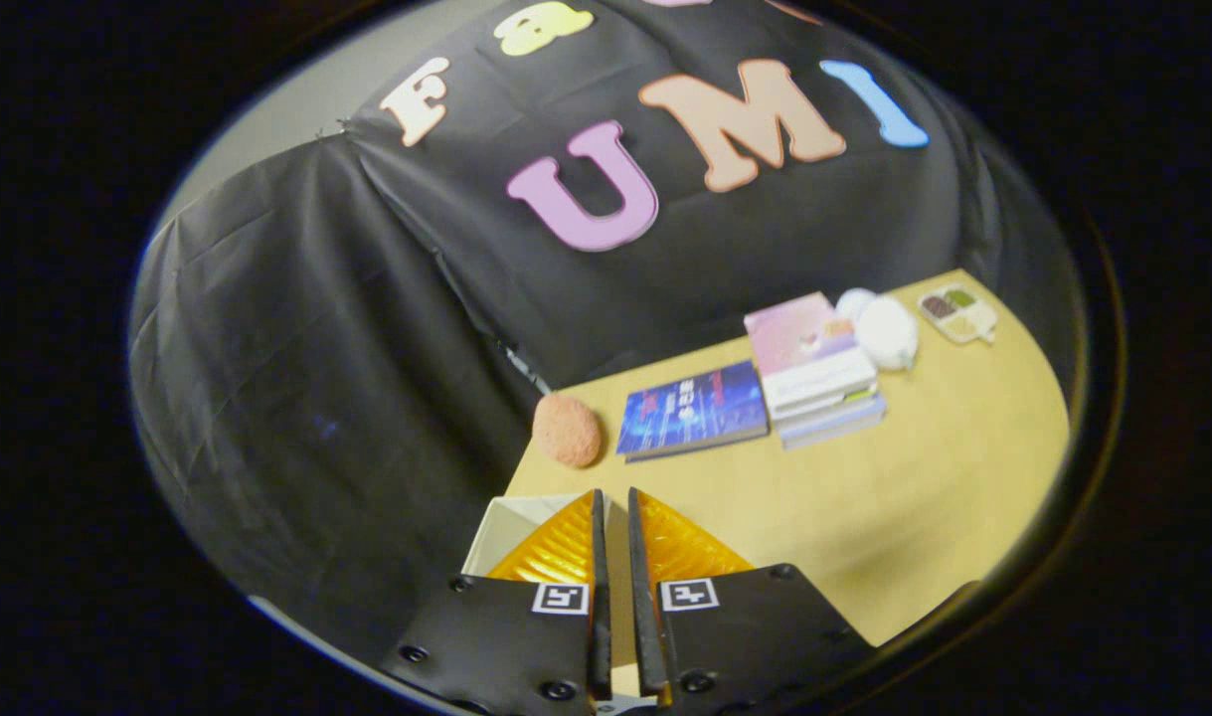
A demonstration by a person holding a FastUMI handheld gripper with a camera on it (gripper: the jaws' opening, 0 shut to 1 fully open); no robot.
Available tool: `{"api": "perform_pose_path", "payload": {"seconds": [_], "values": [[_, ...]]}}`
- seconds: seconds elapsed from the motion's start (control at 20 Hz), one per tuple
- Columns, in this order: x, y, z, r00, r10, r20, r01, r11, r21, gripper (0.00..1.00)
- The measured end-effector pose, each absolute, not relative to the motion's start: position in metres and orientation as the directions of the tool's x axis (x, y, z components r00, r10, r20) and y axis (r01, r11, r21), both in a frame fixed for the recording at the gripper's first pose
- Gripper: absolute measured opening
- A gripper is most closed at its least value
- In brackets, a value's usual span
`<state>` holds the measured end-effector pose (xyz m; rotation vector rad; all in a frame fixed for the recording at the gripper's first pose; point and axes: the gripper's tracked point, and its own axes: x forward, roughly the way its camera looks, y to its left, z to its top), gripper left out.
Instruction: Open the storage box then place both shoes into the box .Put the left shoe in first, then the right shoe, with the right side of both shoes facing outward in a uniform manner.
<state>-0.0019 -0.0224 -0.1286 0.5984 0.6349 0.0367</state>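
Booth surface: tan wooden table (864, 517) with black cloth hung behind and to the left of it; I hover tilted above its near left corner.

Gripper: my gripper (613, 502) has its fingers drawn almost together, a thin slit between them, nothing pinched there.

Storage box: a pale box corner (511, 525) peeks out just left of and under my fingers, at the table's near left edge; I take it for the storage box, though I cannot tell whether its lid is on or off.

Shoes: I cannot pick out either shoe from here, so I cannot judge left from right yet.

Middle ground: a fuzzy pink ball (567, 430) sits just beyond my fingers, a blue book (693, 408) lying flat to its right.

Farther right: a stack of books (814, 368) with a pink cover on top, touching or nearly touching the blue book.

Far end: a white rounded object (884, 331) beside the stack, and a small compartment tray (956, 312) past it.

Risk, box: coming down nearly closed, I may jab the box edge and shove it off the table's near corner.

Risk, clutter: a wide swing could roll the ball away.

Risk, order: grabbing a shoe before identifying it would spoil the sequence.
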Motion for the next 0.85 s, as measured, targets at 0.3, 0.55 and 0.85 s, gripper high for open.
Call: {"api": "perform_pose_path", "payload": {"seconds": [0.3,0.55,0.85], "values": [[0.008,-0.097,-0.029,0.929,0.012,-0.37,0.115,0.941,0.319,0.12],[0.006,-0.141,0.039,0.967,-0.098,-0.234,0.148,0.968,0.204,0.12],[0.003,-0.174,0.096,0.973,-0.211,-0.098,0.219,0.973,0.071,0.12]]}}
